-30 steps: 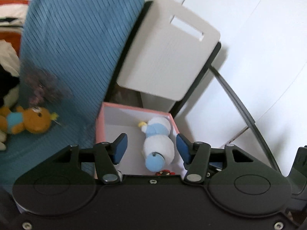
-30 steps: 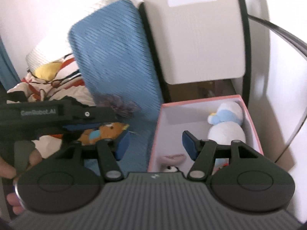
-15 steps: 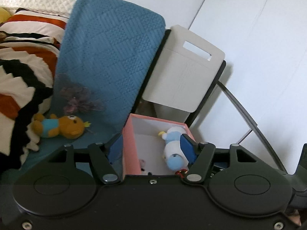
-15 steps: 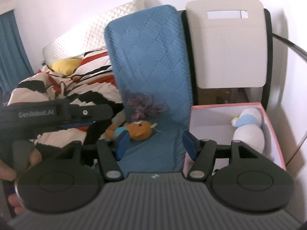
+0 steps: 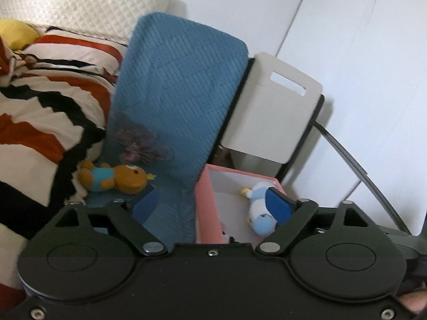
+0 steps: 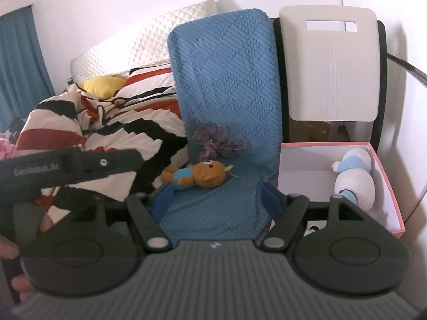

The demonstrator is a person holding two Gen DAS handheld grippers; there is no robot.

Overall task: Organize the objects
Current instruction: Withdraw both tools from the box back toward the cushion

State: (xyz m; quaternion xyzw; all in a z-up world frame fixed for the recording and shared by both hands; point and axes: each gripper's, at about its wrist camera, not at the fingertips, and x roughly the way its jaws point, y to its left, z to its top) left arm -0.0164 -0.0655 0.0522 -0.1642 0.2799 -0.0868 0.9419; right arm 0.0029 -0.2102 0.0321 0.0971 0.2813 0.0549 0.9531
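Observation:
A brown bear toy [image 5: 117,180] [image 6: 198,177] in a blue shirt lies on the blue quilted mat [image 5: 176,101] [image 6: 226,80]. A purple fabric flower [image 5: 141,144] [image 6: 217,140] lies just behind it. A pink box [image 5: 206,205] [image 6: 387,194] stands to the right and holds a white and blue plush [image 5: 260,208] [image 6: 353,174]. My left gripper [image 5: 212,202] is open and empty, above the box's left wall. My right gripper [image 6: 216,198] is open and empty, just in front of the bear.
A striped red, black and white duvet [image 5: 40,101] [image 6: 106,122] covers the bed on the left, with a yellow pillow [image 6: 102,85]. A white chair back [image 5: 269,120] [image 6: 329,66] stands behind the box. A white wall is on the right.
Both grippers have pulled back and swung left, away from the box. The bear and flower now sit nearer the middle of both views. Both stay open and empty.

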